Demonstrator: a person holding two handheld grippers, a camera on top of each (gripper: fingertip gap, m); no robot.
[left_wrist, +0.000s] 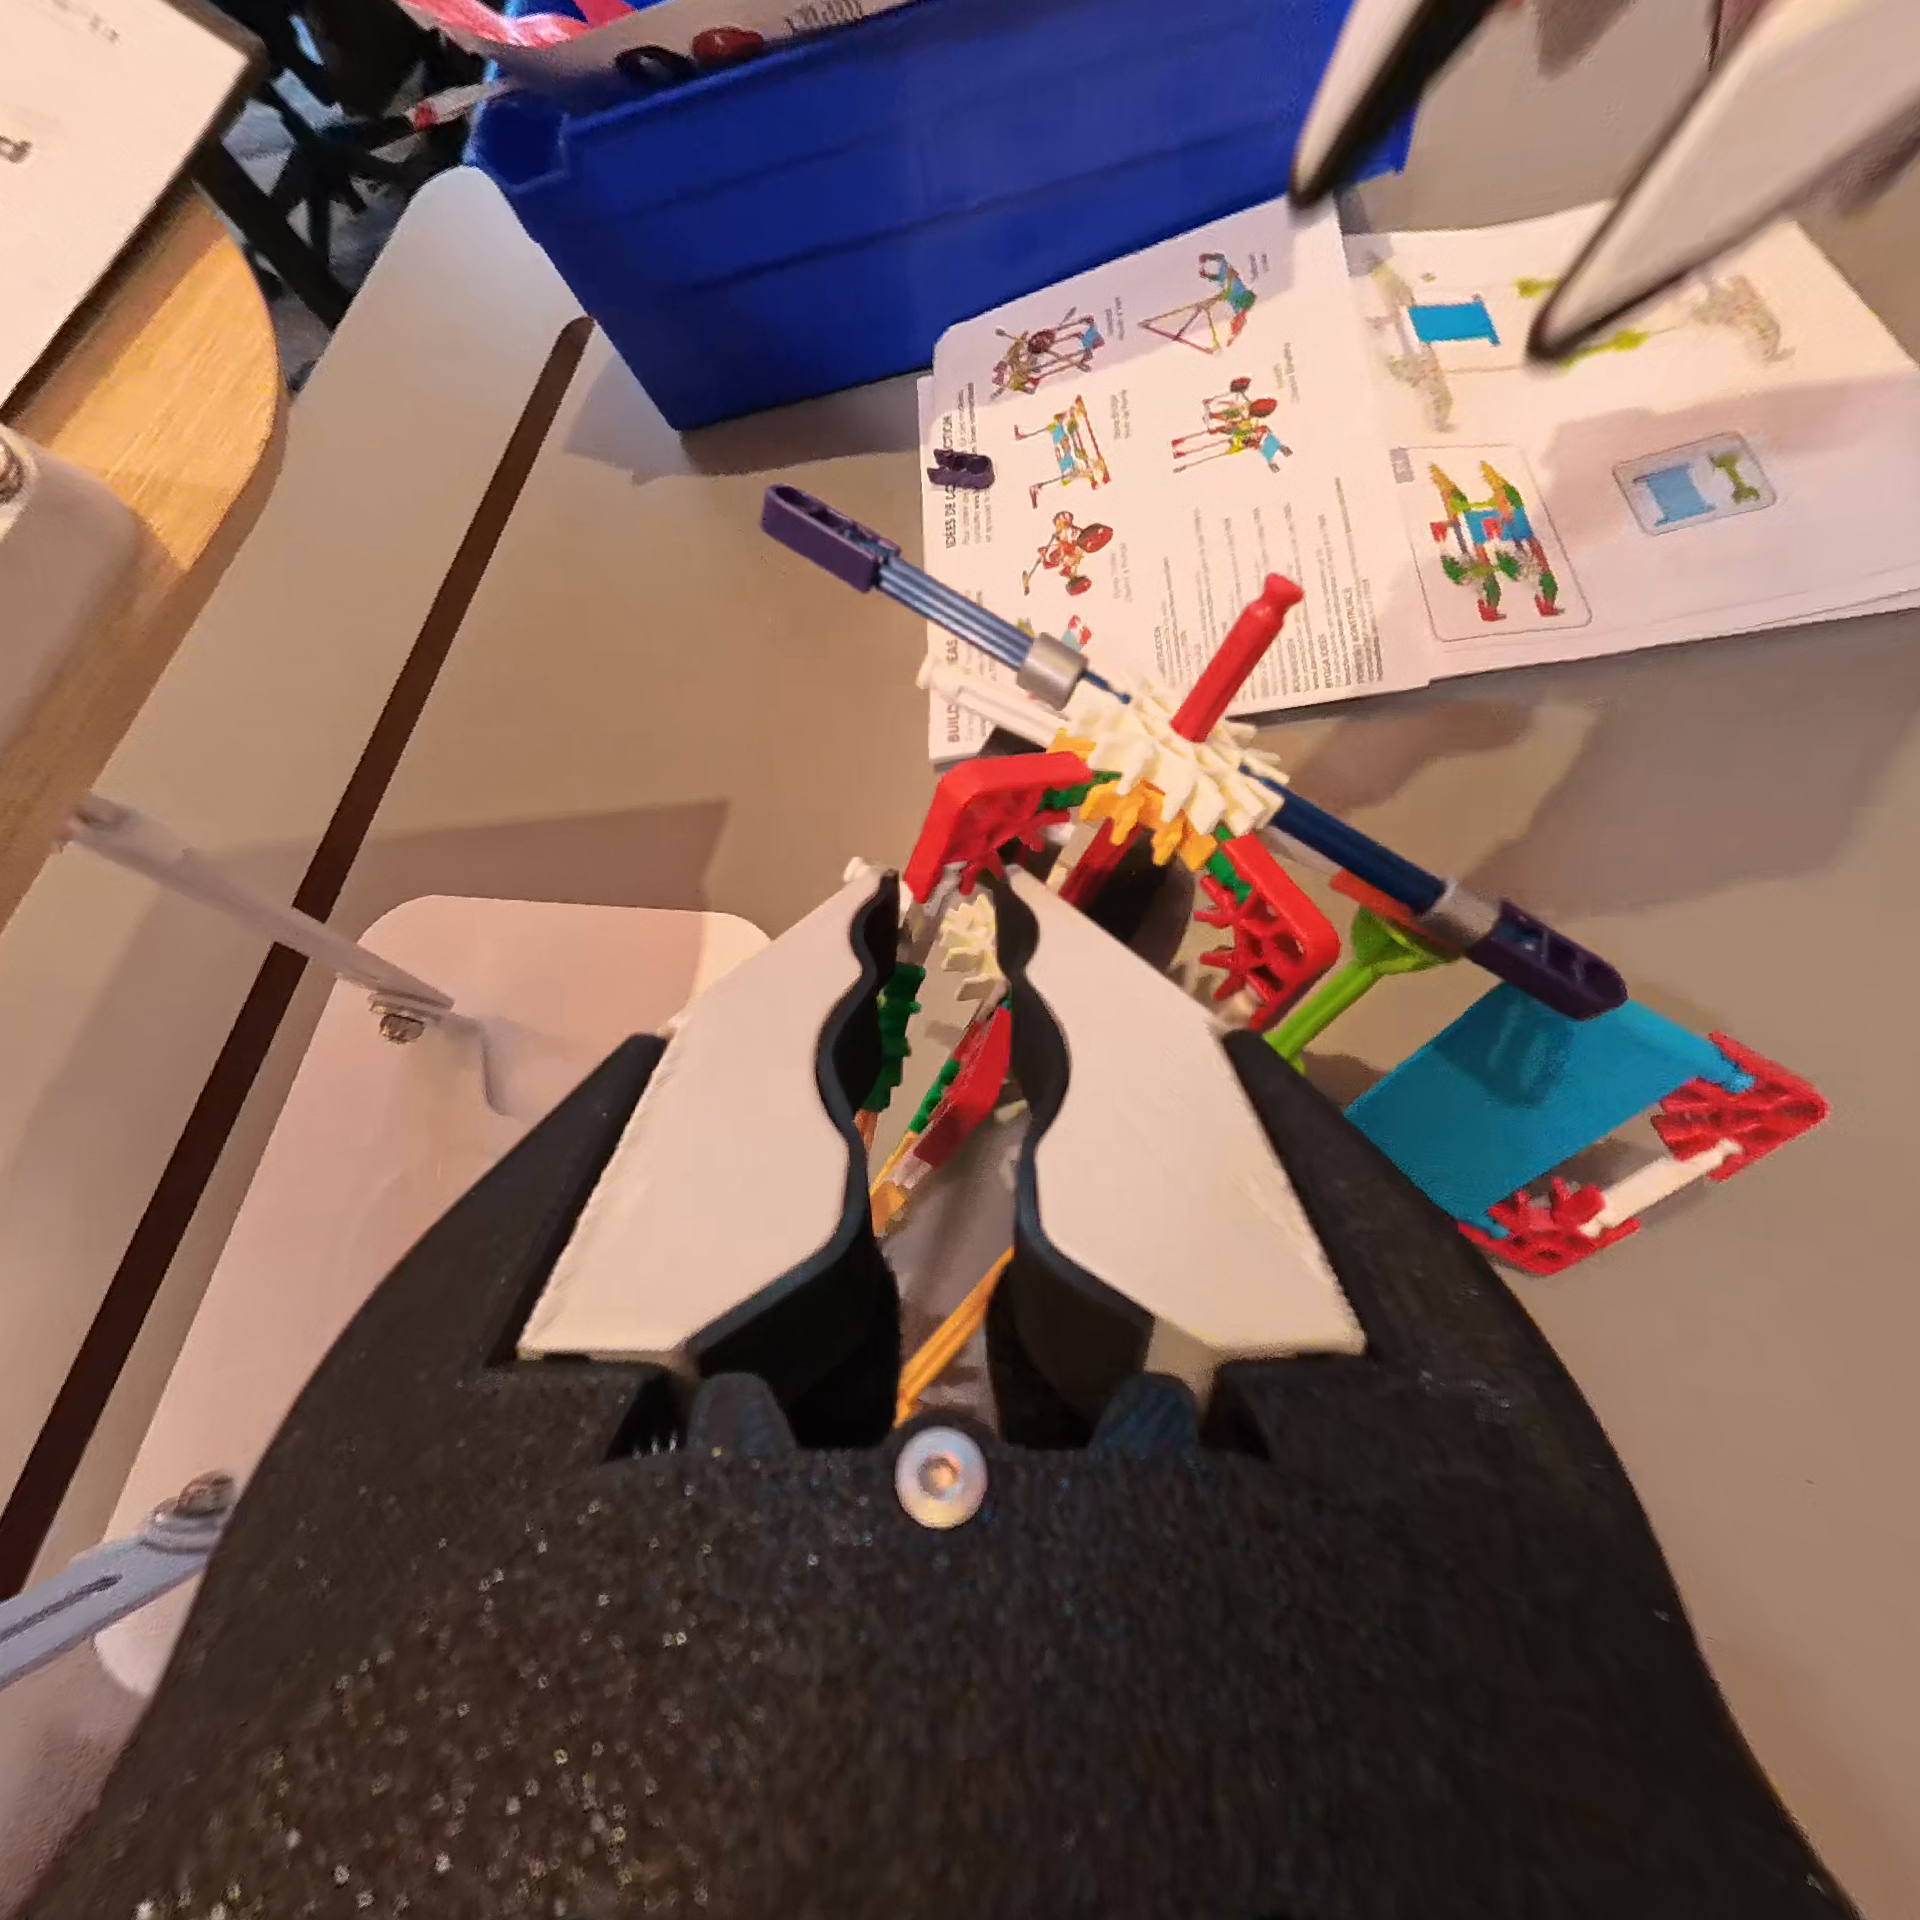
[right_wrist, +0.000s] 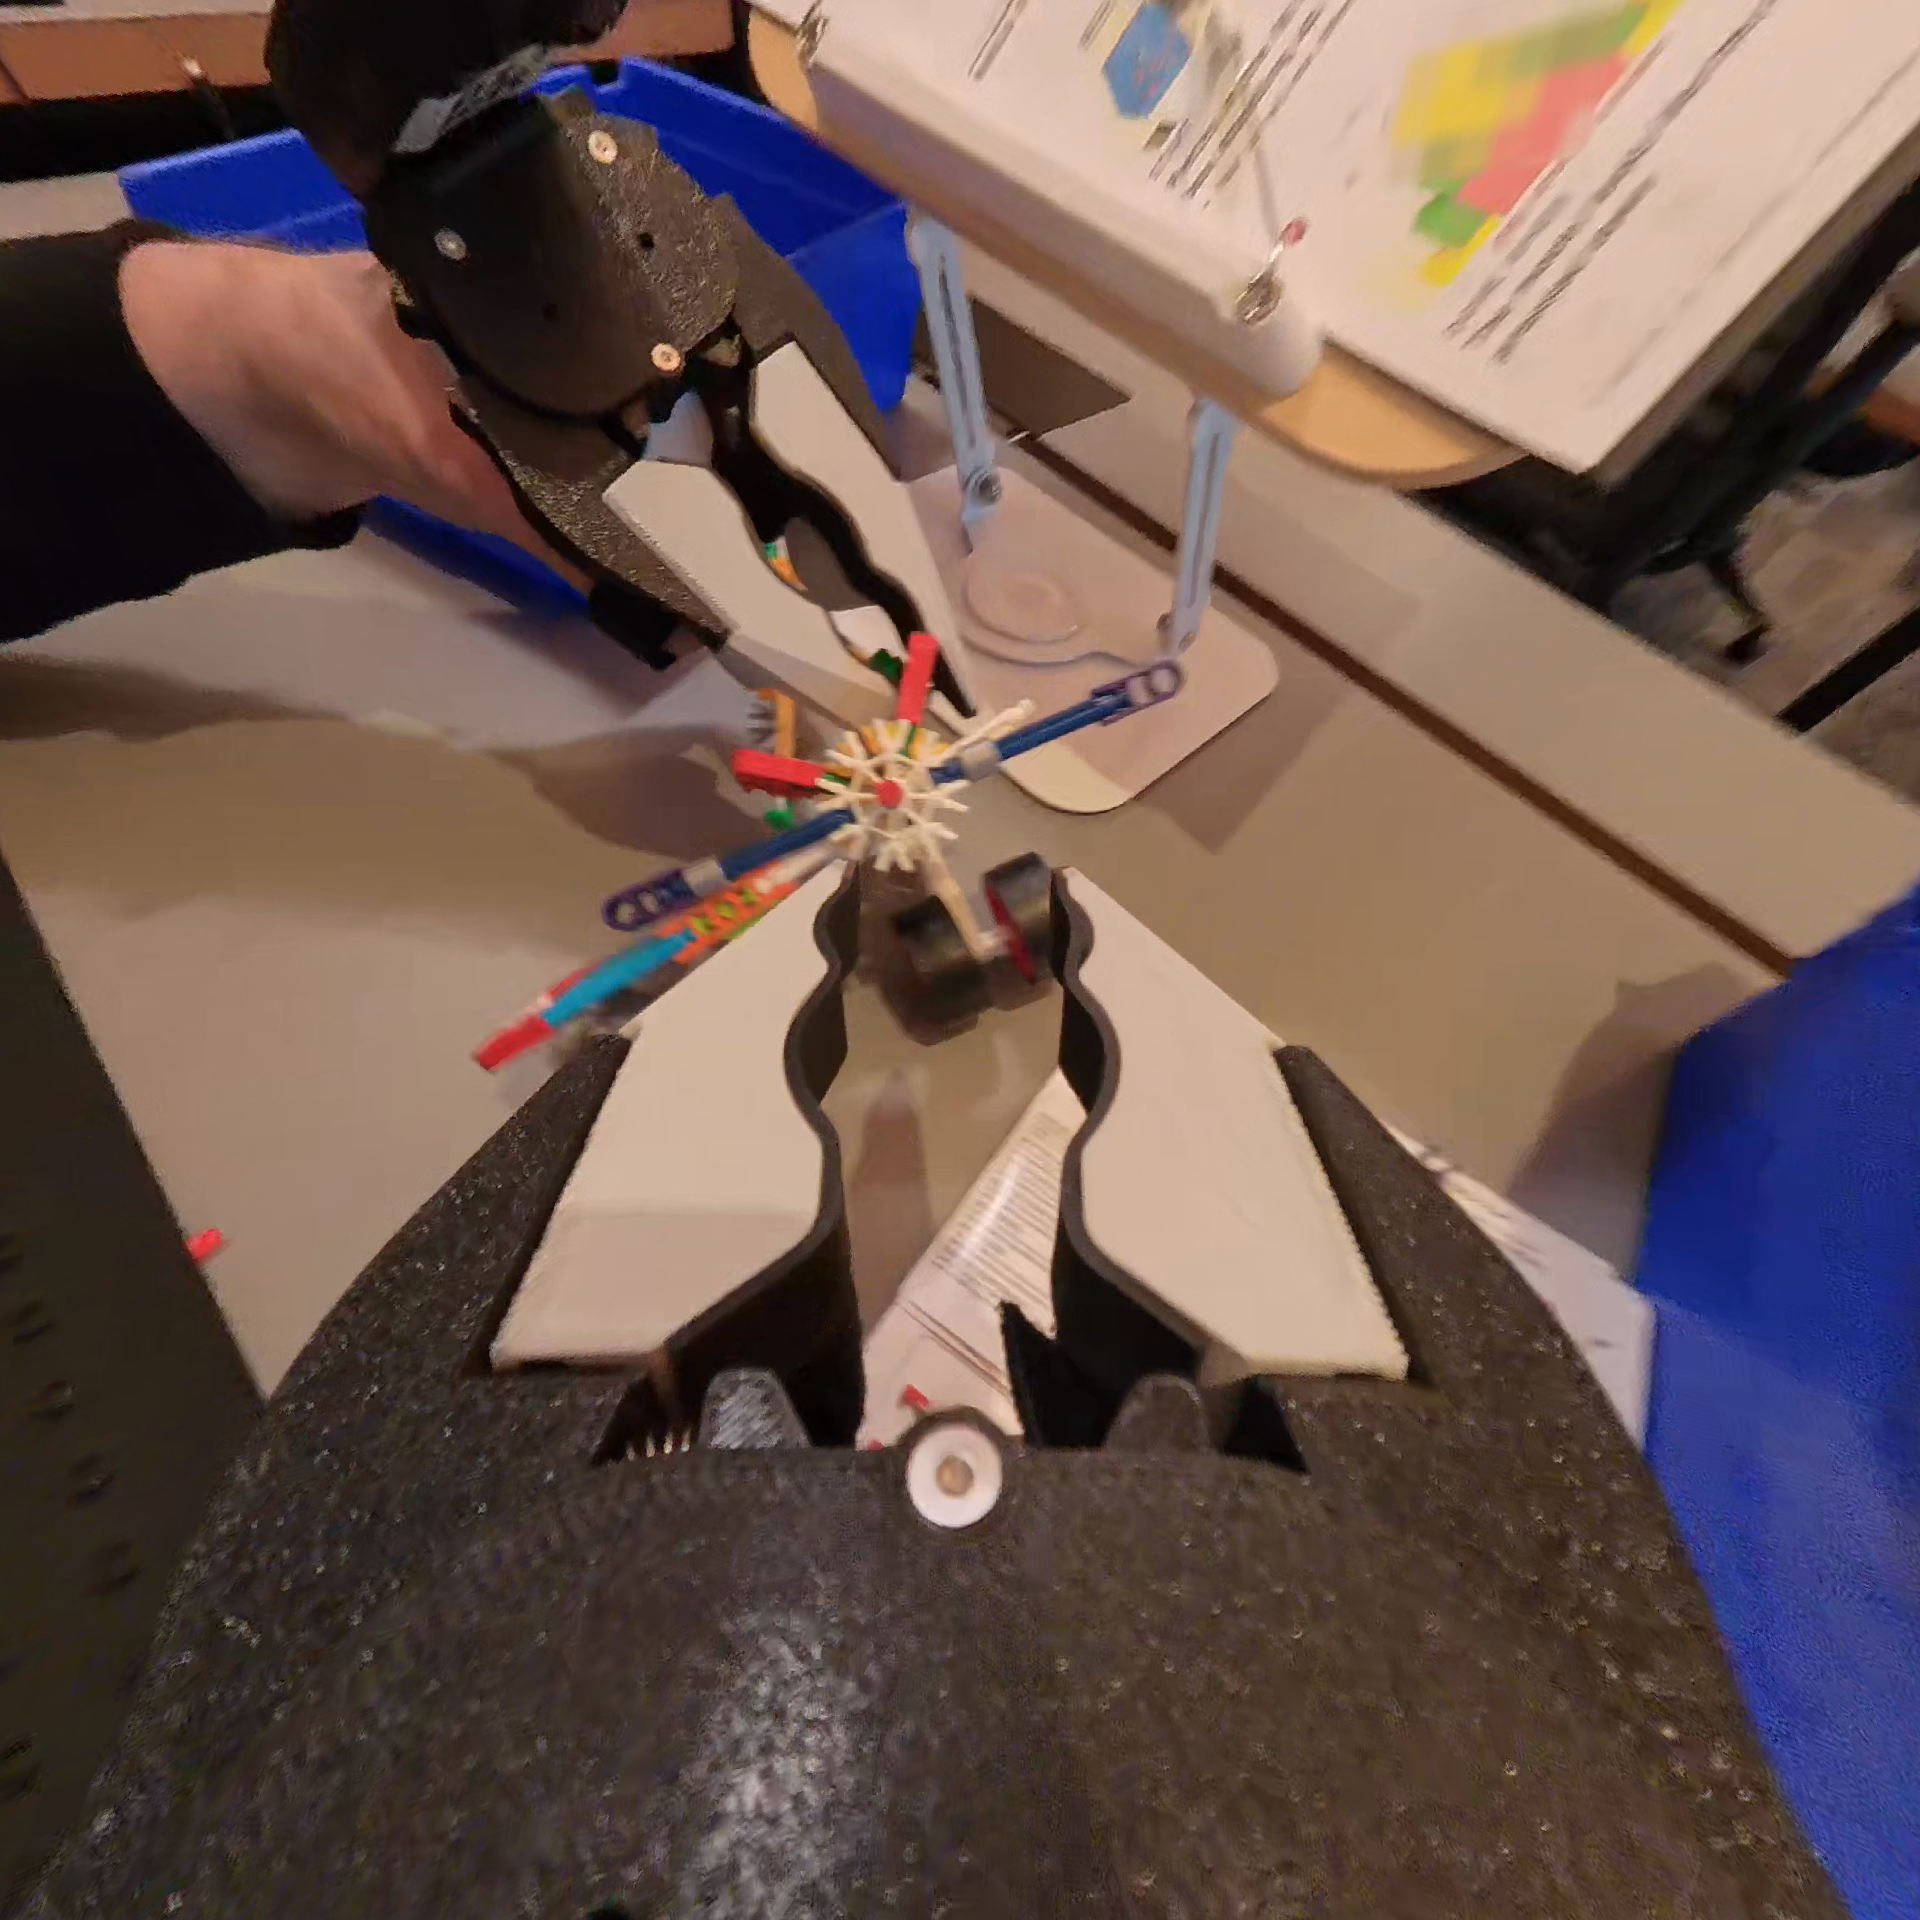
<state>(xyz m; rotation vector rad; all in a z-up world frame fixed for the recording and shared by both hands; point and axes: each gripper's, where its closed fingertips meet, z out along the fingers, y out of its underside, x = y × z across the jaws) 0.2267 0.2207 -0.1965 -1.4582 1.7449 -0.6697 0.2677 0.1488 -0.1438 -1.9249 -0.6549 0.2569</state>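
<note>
Fingers (left_wrist: 1122, 1049) of the left gripper (left_wrist: 951, 914), 2 of them, white with black wavy inner pads, are pinched on the near side of a construction-toy model (left_wrist: 1164, 800) at the centre of the left wrist view; green, red and white connector pieces sit squeezed in the narrow gap between them. At the model's top, 1 white snowflake connector (left_wrist: 1174, 743) carries 1 red rod (left_wrist: 1236, 649) pointing up and 1 long blue rod (left_wrist: 1340, 836) running from upper left to lower right, with 2 purple end clips and 2 grey spacers. At right centre, 1 cyan panel (left_wrist: 1507, 1101) with red connectors lies on the grey table (left_wrist: 623, 675). Upper right: an open instruction booklet (left_wrist: 1247, 447) with 1 small purple clip (left_wrist: 961, 470) lying on it, and above it the 2 blurred fingers of the right gripper (left_wrist: 1444, 265), apart. A blue bin (left_wrist: 883, 197) fills the top centre.

In the right wrist view, the right gripper (right_wrist: 951, 914) sits at the centre, its 2 fingers (right_wrist: 717, 1081) spread with nothing between them, just short of 2 black wheels (right_wrist: 1013, 914) on a white rod. The snowflake connector (right_wrist: 891, 795) shows just above the fingertips. Upper left, a hand (right_wrist: 281, 384) holds the left gripper (right_wrist: 883, 665), closed on the model's far side. A tilted paper stand (right_wrist: 1195, 260) on 2 grey struts occupies the upper right. At lower left, 1 small red piece (right_wrist: 205, 1242) lies alone.
</note>
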